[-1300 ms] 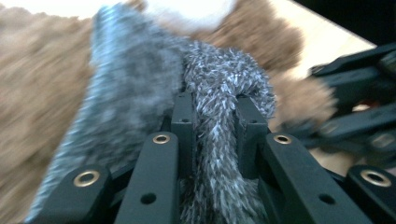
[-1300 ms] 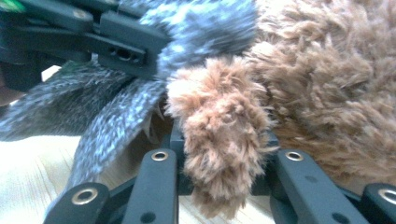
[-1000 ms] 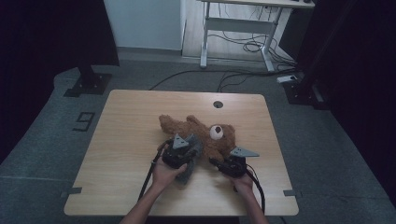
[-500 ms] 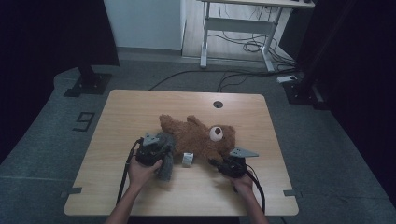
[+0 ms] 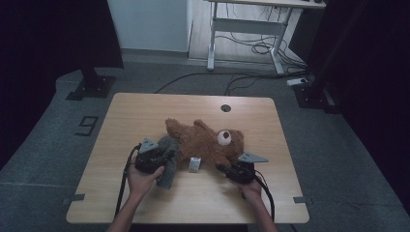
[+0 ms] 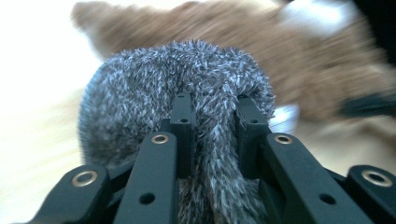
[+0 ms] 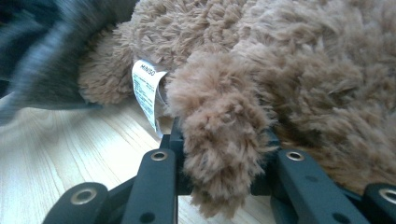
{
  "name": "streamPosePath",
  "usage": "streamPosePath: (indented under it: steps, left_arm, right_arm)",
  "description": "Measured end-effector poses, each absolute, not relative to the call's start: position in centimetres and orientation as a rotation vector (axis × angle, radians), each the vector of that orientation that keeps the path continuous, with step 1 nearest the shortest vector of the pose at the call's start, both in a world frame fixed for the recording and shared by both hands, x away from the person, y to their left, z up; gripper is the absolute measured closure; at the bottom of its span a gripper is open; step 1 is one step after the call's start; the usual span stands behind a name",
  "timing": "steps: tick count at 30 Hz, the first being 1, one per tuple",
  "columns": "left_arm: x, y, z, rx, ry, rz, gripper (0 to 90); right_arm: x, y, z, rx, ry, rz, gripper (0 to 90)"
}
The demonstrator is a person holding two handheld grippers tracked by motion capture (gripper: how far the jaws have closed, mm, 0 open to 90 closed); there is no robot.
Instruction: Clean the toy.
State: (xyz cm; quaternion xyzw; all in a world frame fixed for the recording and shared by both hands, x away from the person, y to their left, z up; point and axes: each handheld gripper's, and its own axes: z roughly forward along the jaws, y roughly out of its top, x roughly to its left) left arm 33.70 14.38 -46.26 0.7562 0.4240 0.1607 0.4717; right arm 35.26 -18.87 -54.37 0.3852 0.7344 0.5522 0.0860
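Much bare table (image 5: 145, 111) beyond bear (image 5: 205, 140)

A brown teddy bear (image 5: 203, 142) sprawls across the desk (image 5: 145, 111) centre, with a grey fuzzy cloth (image 5: 167, 164) blocking its 8 o'clock side. Bare wood lies open from 9 through 12 to 3 o'clock. A white tag (image 5: 194, 164) sits at 6 o'clock.

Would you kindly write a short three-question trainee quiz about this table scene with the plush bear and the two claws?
1. True or false: the left claw is shut on the fuzzy grey knitted garment.
2. What does the right claw grip? A) the white label B) a limb of the brown plush teddy bear C) nothing
3. What hangs between the garment and the gripped limb?

Key: 1 true. 2 B. 3 the white sewn-in label.
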Motion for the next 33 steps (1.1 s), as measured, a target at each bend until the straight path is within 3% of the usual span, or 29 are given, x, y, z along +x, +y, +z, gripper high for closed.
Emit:
streamPosePath:
  steps: [4,7,13,33]
  left_arm:
    - [33.4,9.9,-45.3,1.913,0.930,0.385,72.8]
    - [34.4,5.6,-46.6,1.982,0.900,0.351,72.8]
    - [35.4,2.9,-49.7,2.023,0.913,0.255,72.6]
    - [34.0,15.4,-49.6,1.875,1.115,0.310,72.9]
  right_arm:
    - [35.3,-18.9,-54.4,1.150,2.189,1.647,69.4]
    - [35.2,-18.9,-54.4,1.147,2.193,1.642,69.4]
    - [35.2,-19.0,-54.4,1.145,2.195,1.641,69.4]
    - [35.5,-19.4,-54.7,1.153,2.212,1.672,69.4]
